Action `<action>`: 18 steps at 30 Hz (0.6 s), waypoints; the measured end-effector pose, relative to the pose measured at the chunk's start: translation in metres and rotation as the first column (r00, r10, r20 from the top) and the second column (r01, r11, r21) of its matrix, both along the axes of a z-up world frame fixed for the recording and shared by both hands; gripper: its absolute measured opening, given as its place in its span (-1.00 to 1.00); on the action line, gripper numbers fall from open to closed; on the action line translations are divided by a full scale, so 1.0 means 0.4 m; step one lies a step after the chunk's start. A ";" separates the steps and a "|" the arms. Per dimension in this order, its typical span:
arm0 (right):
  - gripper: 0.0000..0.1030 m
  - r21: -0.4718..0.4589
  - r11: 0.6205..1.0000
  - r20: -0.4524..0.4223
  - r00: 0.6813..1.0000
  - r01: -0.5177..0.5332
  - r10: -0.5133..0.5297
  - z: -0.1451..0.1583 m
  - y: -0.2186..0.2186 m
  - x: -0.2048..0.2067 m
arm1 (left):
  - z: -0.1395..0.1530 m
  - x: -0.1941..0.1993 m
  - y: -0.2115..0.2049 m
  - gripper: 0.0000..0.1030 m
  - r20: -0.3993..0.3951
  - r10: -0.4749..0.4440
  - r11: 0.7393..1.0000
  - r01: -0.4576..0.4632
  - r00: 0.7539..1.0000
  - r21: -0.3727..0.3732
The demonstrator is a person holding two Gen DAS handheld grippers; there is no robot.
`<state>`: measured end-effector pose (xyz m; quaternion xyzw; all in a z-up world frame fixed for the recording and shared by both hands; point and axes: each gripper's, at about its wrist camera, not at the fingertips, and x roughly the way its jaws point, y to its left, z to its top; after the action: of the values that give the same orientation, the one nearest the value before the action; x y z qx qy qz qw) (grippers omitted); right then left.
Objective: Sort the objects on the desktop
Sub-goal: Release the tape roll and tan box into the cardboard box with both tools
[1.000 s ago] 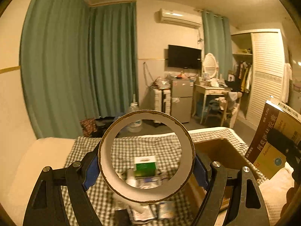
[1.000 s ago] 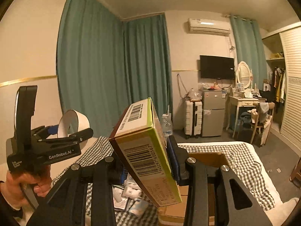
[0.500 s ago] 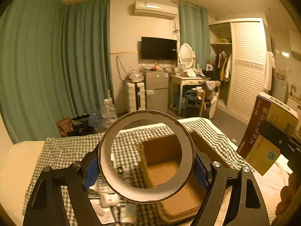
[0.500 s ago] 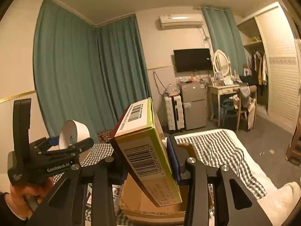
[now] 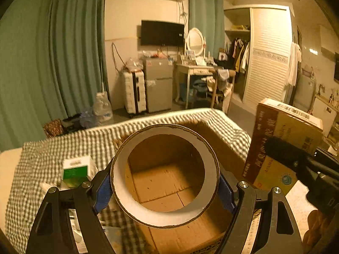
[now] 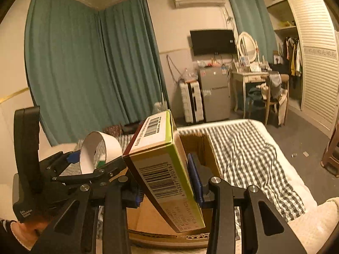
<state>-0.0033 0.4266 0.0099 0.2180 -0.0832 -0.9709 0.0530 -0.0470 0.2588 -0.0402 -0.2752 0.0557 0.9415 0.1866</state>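
My left gripper is shut on a wide roll of tape, its blue pads pressing the roll's two sides. Through the ring I look into an open cardboard box on the checked cloth. My right gripper is shut on a medicine carton with barcodes, tilted, just above the same cardboard box. That carton shows at the right of the left wrist view, and the left gripper with the tape roll shows at the left of the right wrist view.
A green and white small box and several flat packets lie on the checked cloth left of the cardboard box. The cloth-covered surface ends at the far side, where the floor, a suitcase and a fridge stand.
Both grippers have sunk and moved over the cardboard box, each still holding its object. The box now fills the ring of the tape roll; earlier the small packets showed through it.
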 end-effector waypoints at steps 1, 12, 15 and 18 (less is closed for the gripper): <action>-0.31 0.006 1.000 0.021 1.000 0.001 -0.001 -0.017 0.002 -0.014 | -0.016 -0.010 0.007 0.62 0.009 -0.001 1.000 0.001 1.000 -0.004; -0.26 0.026 0.999 0.200 0.979 0.032 -0.036 -0.144 0.001 -0.100 | -0.129 -0.063 0.018 0.65 0.102 -0.029 0.999 0.033 0.994 -0.041; -0.26 0.047 0.997 0.199 0.978 0.063 -0.071 -0.146 -0.005 -0.097 | -0.139 -0.065 0.016 0.81 0.124 -0.023 0.999 0.029 0.992 -0.046; -0.12 0.032 0.996 0.162 0.983 0.083 -0.087 -0.128 -0.003 -0.076 | -0.131 -0.063 -0.002 0.85 0.111 0.003 0.999 0.001 0.994 -0.035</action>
<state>-0.0338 0.4254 -0.0412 0.2937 -0.0844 -0.9521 0.0018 -0.0723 0.2580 -0.0928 -0.3305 0.0613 0.9236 0.1841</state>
